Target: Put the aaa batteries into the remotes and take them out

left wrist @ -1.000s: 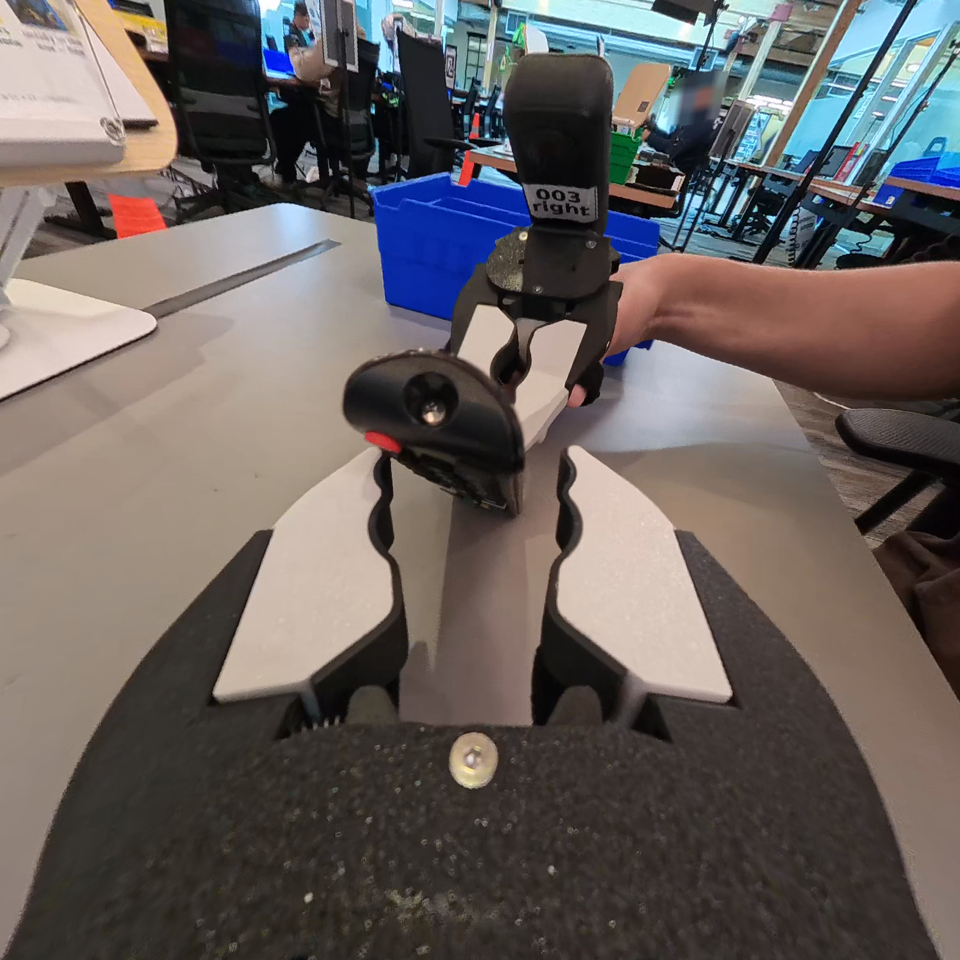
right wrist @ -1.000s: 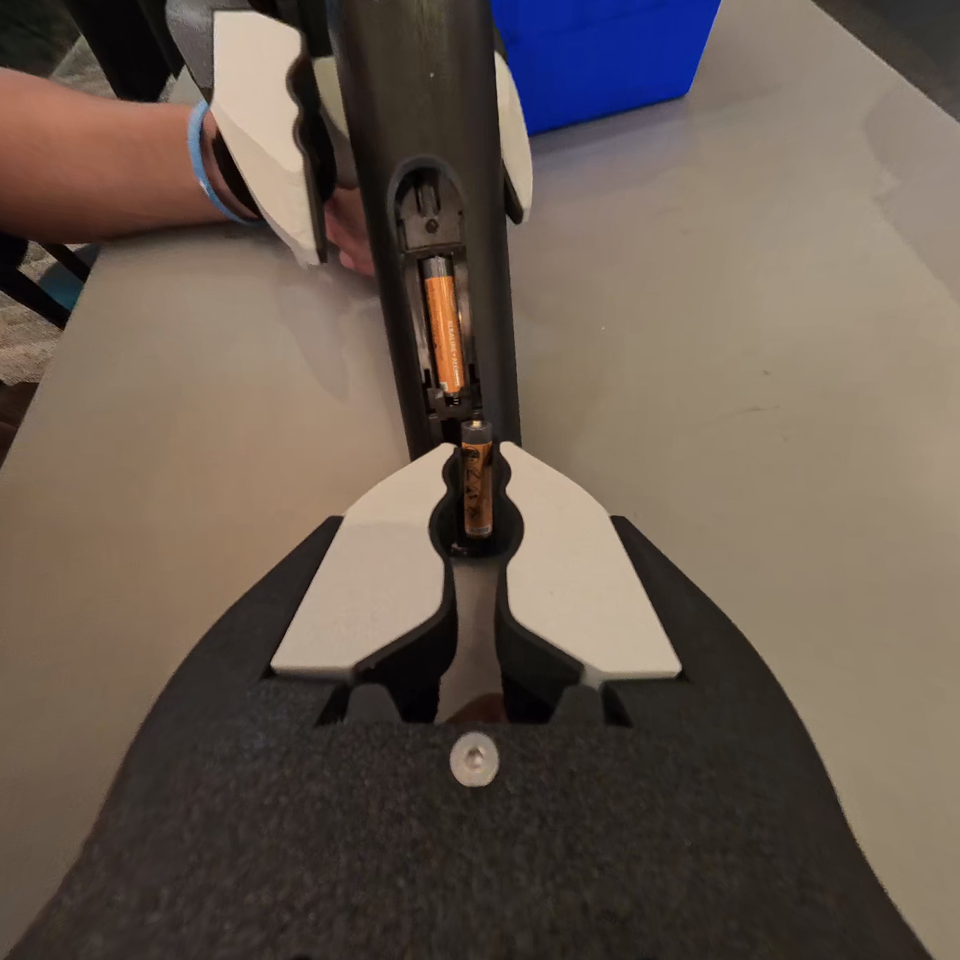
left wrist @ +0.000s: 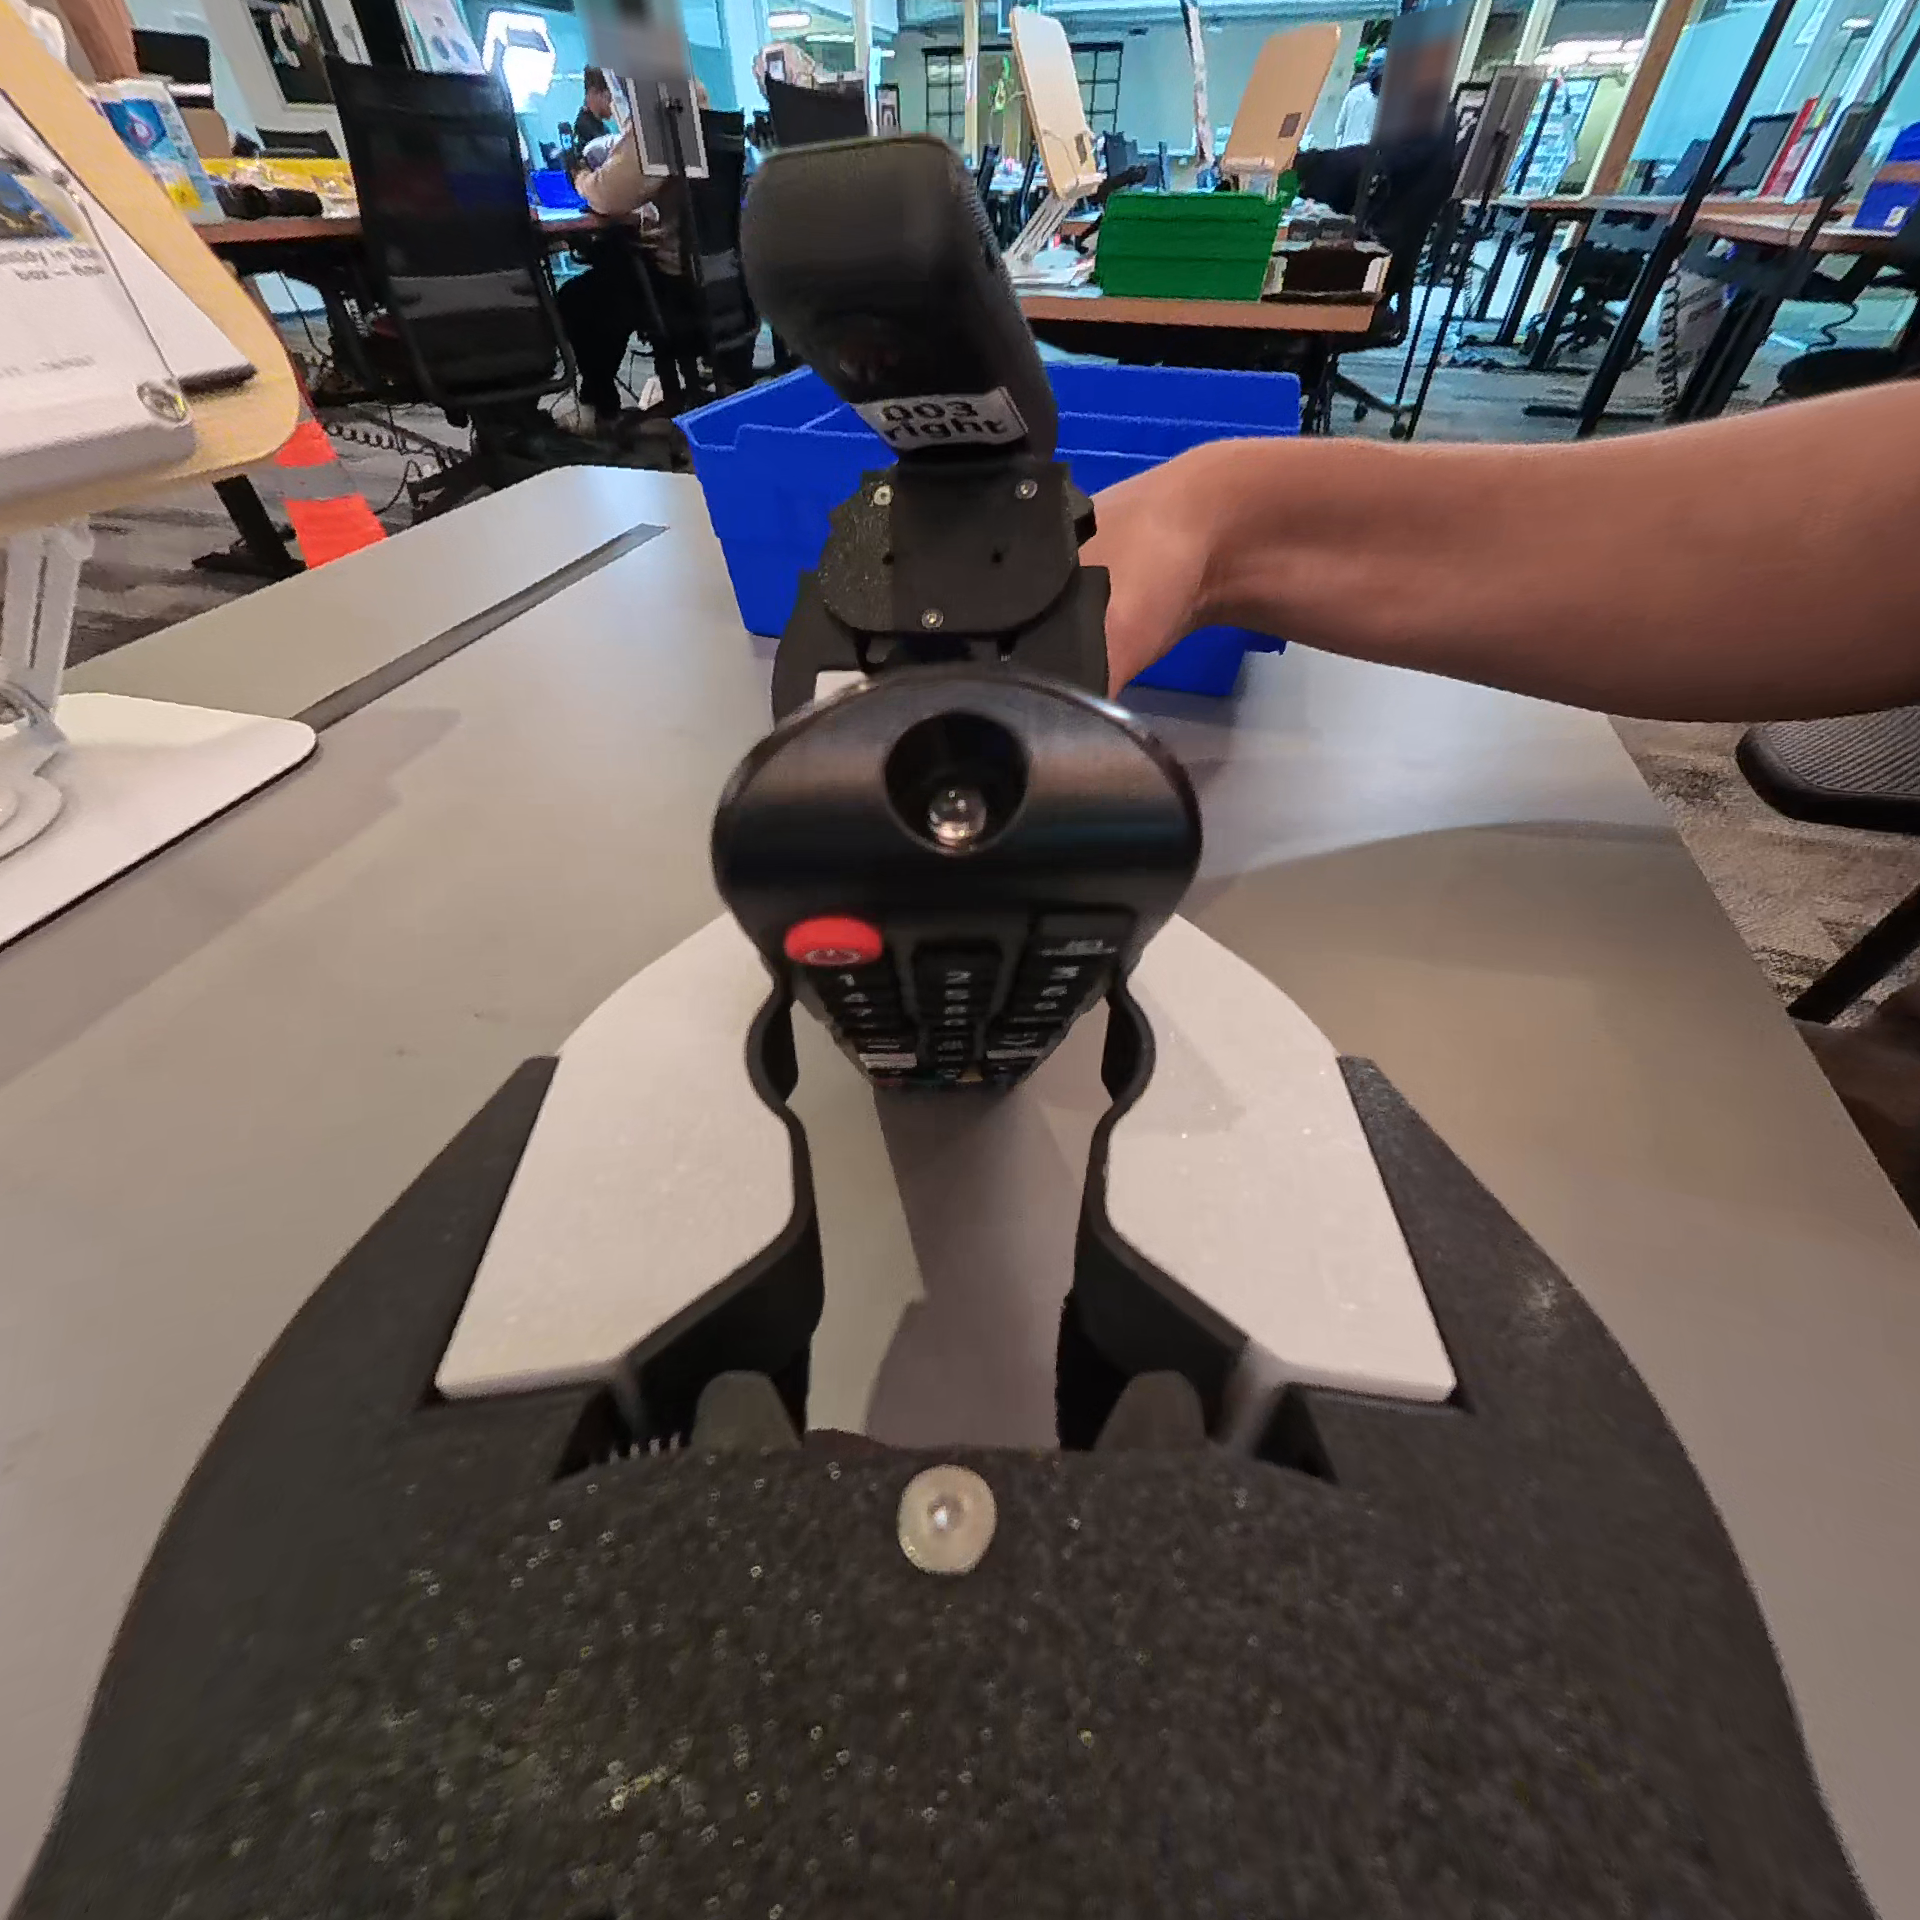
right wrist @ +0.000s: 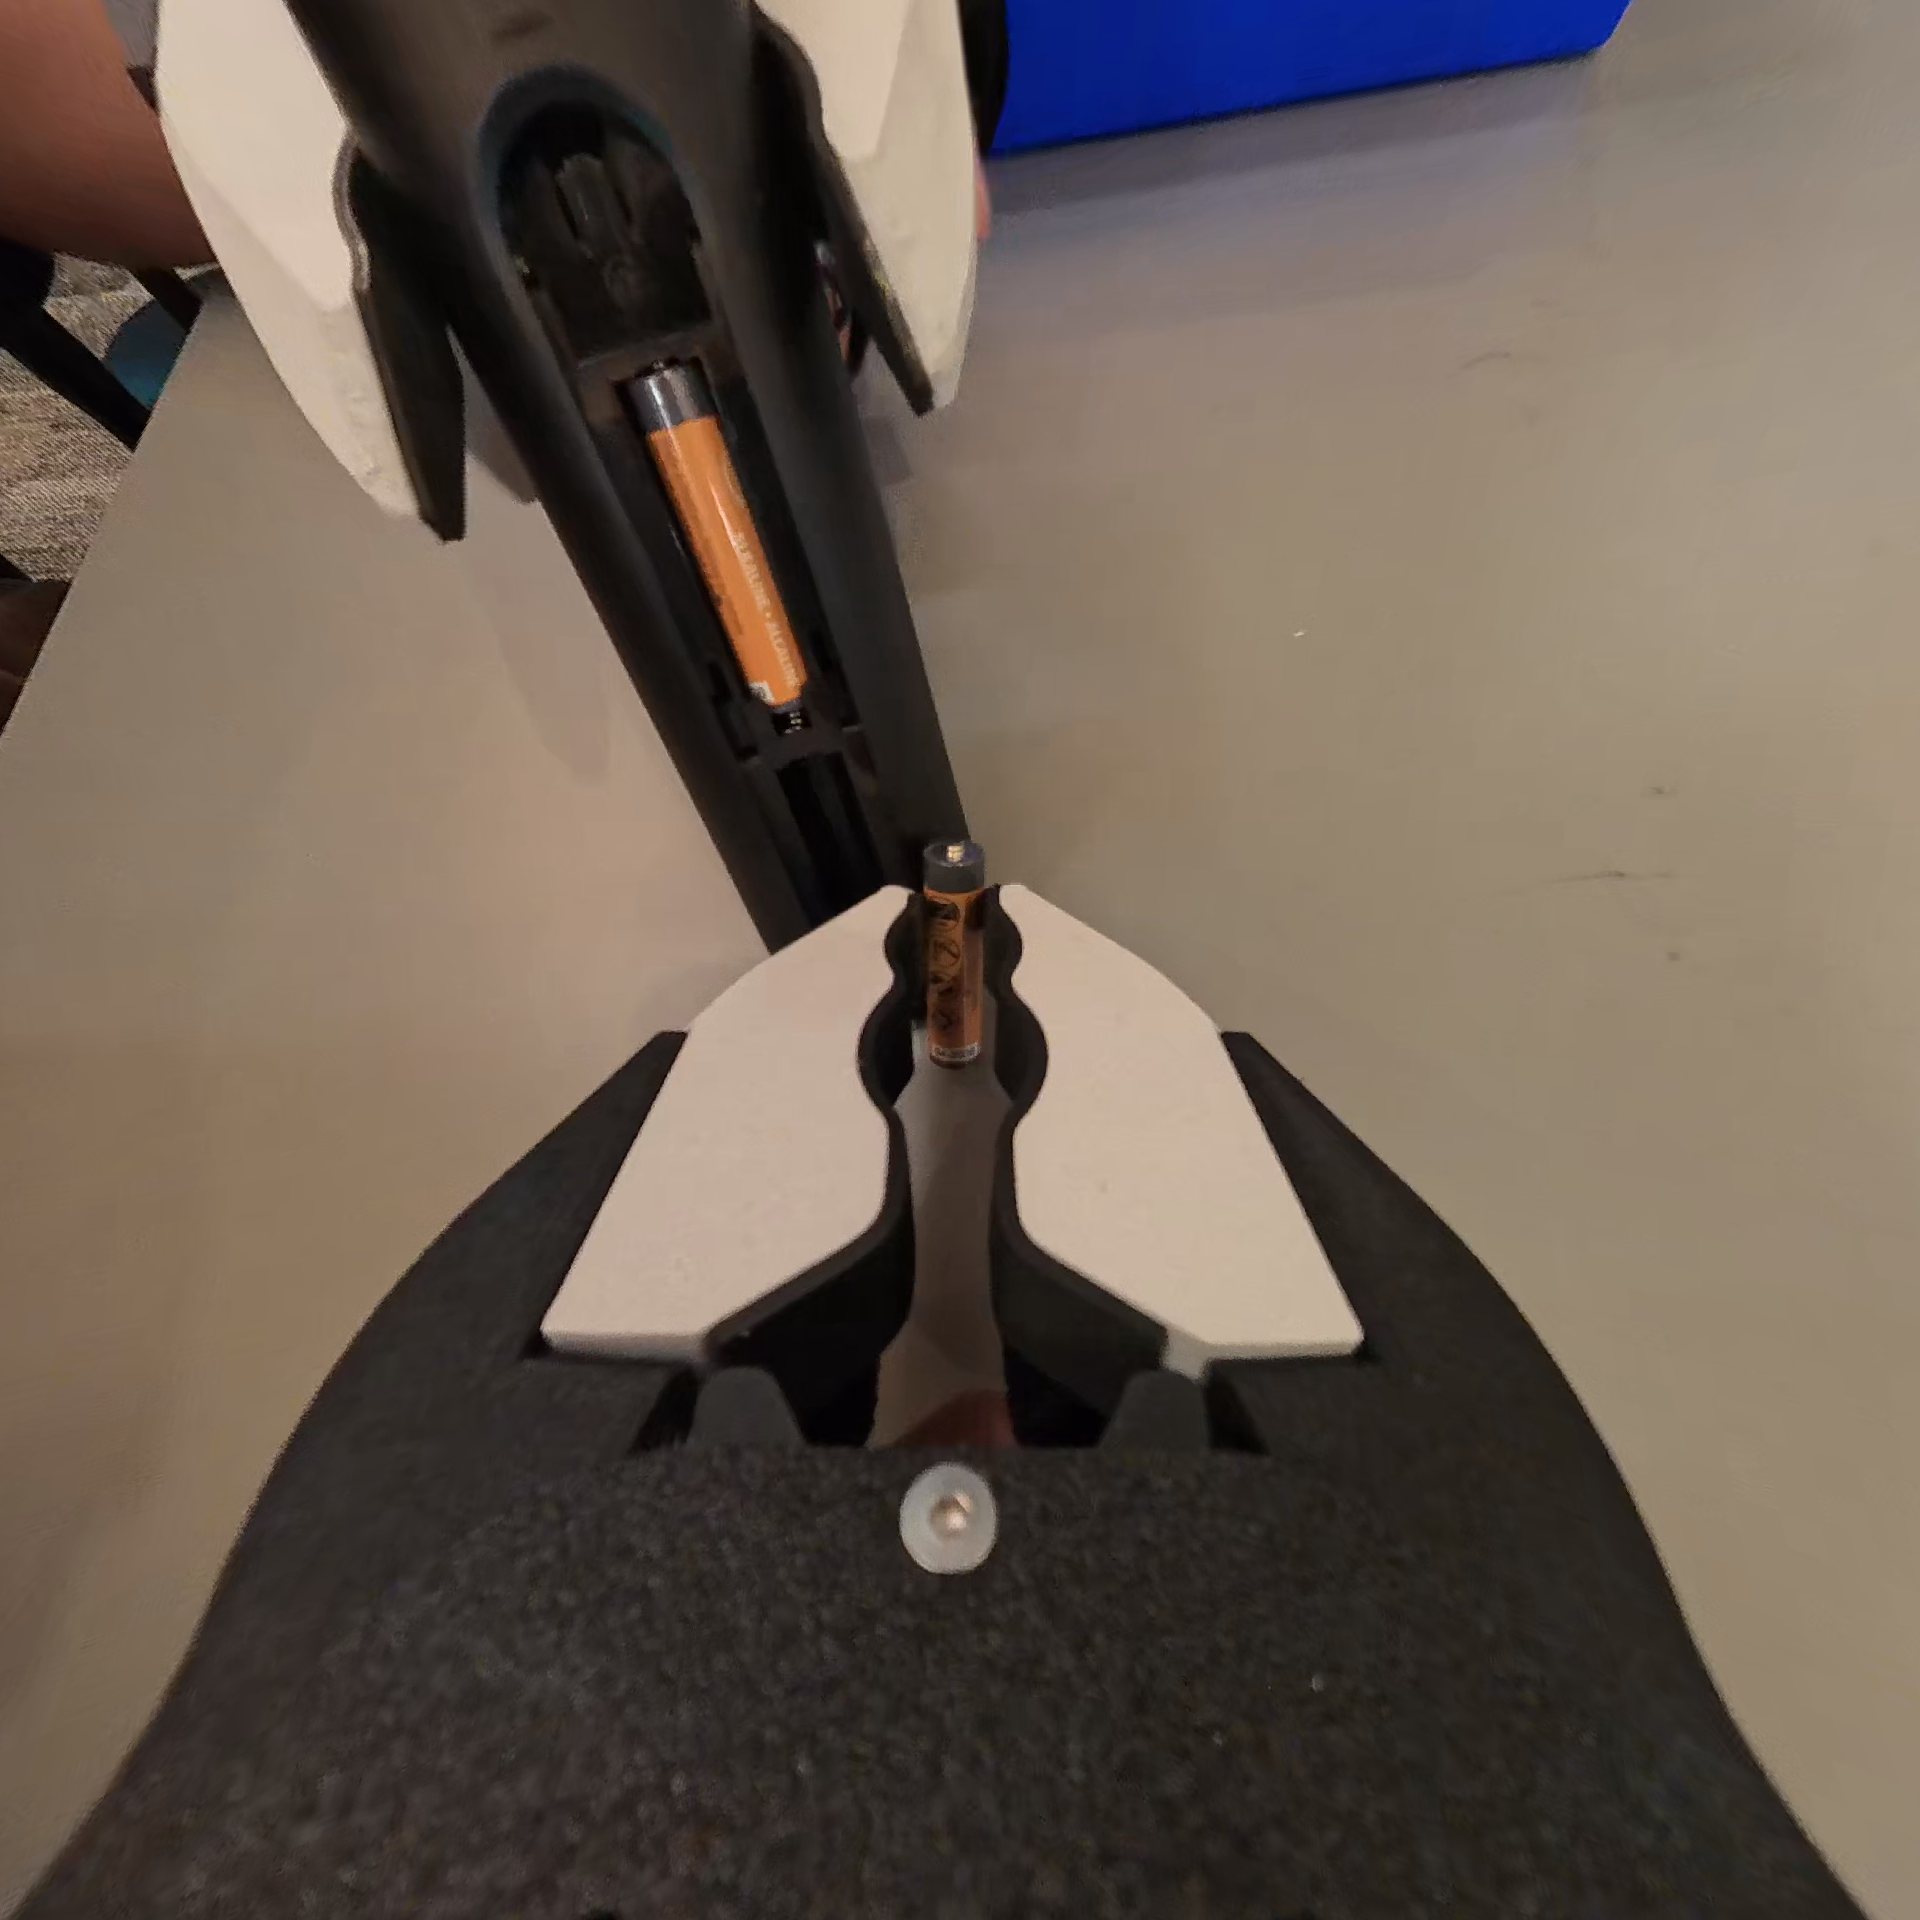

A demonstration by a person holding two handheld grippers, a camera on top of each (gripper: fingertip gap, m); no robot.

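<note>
Since the previous second, my left gripper (left wrist: 951, 1023) had squared the black remote (left wrist: 954, 873) up and clamped its sides, buttons upward. Its open compartment held one orange battery (right wrist: 717, 540). My right gripper (right wrist: 951, 914), nearly closed, pinched a second battery (right wrist: 953, 956) beside the remote's lower end, above the grey table (right wrist: 1455, 675).

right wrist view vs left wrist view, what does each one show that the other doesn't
Only the right wrist view shows the remote's open battery bay with one battery seated, and a second battery pinched in the right gripper. Only the left wrist view shows the remote's button face, red button, and the blue bin's inside. Both share the remote, blue bin, left gripper and grey table.
</note>
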